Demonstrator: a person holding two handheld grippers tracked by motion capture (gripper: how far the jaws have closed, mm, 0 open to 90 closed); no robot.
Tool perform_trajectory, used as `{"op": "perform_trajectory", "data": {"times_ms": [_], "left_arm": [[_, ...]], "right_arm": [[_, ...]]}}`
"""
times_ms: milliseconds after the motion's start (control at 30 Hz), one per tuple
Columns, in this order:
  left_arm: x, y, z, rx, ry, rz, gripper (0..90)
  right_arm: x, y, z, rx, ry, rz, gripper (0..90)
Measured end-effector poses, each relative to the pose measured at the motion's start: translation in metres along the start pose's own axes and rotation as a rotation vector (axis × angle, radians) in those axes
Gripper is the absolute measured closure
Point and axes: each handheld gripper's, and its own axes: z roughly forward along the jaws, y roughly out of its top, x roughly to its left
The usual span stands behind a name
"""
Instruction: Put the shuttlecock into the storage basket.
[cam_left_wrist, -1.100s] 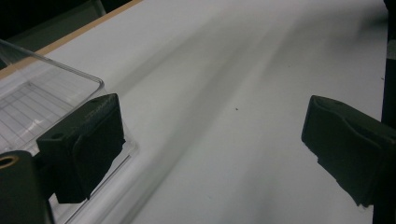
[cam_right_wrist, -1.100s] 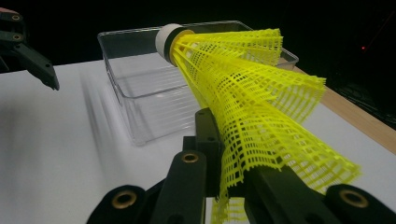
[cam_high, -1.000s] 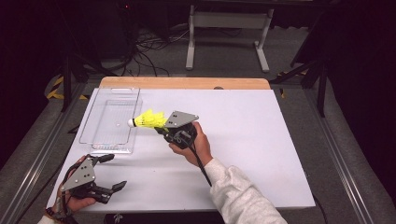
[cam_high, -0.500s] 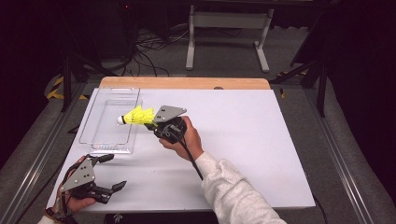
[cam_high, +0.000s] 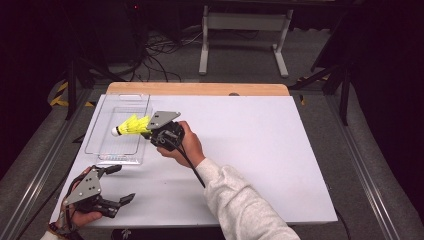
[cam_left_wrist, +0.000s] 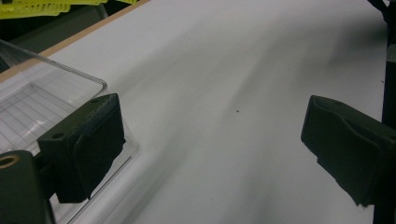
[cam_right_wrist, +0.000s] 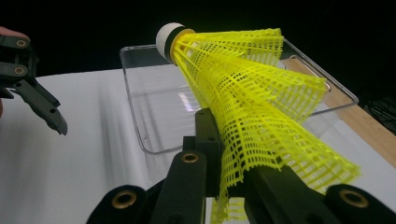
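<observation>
High view: the right gripper is clamped on the skirt of the yellow mesh plastic shuttlecock, holding it cork-first above the clear plastic rectangular tray, likely for dropping in; the left gripper rests apart, jaws spread, near the table edge

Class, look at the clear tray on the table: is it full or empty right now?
Empty. The clear tray shows only its bare ribbed floor; the yellow shuttlecock hangs above it, clamped in the right hand-held gripper.
</observation>
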Motion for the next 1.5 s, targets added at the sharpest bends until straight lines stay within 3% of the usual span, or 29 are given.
{"op": "perform_trajectory", "data": {"times_ms": [500, 800, 1500], "left_arm": [[-0.001, 0.000, 0.000, 0.001, -0.008, 0.000, 6.9], [-0.001, 0.000, -0.001, -0.002, -0.009, 0.002, 6.9], [-0.001, 0.000, -0.004, -0.007, -0.008, 0.001, 6.9]], "right_arm": [[0.001, 0.013, 0.021, 0.045, 0.034, -0.039, 88.5], [0.001, 0.022, 0.040, 0.101, 0.060, -0.070, 88.5], [0.002, 0.034, 0.070, 0.176, 0.119, -0.077, 88.4]]}}
